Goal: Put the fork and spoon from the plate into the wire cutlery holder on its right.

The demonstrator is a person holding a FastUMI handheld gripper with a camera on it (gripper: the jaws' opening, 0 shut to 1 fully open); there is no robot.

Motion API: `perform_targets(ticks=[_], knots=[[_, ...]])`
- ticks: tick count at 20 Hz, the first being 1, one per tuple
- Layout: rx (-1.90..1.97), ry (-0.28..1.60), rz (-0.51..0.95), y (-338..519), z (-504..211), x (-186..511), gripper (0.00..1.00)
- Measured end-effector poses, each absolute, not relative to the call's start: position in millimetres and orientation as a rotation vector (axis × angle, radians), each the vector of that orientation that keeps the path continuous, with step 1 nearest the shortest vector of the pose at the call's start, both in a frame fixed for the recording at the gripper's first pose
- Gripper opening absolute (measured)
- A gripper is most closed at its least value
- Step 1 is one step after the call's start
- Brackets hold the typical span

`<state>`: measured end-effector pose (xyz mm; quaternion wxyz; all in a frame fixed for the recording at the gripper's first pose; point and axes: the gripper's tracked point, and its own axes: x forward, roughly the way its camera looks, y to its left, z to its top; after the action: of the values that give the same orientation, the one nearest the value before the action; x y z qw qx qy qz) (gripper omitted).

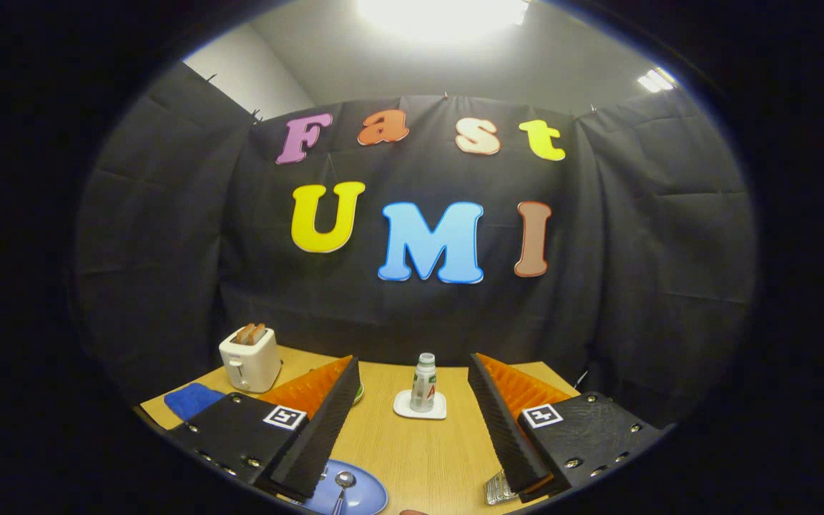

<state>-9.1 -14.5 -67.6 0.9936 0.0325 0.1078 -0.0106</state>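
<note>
Blue plate [365, 496] lies by the left finger, spoon [342, 485] waiting on it; the gripper [415, 408] hangs spread wide and empty, wire cutlery holder [498, 490] beside the right finger.

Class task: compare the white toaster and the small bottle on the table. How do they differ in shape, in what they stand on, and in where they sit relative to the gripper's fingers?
The toaster is boxy with toast in its slots; the bottle is slim and capped. The toaster stands on the bare table; the bottle stands on a white coaster. The toaster sits beyond the left finger of the open hand-held gripper; the bottle sits beyond the gap. Both stand upright.
</note>
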Motion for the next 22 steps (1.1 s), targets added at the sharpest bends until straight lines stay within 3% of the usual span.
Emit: perform_targets(ticks=[22], knots=[[-0.017, 1.016, 0.273, 83.5, -270.8, -87.8, 0.94]])
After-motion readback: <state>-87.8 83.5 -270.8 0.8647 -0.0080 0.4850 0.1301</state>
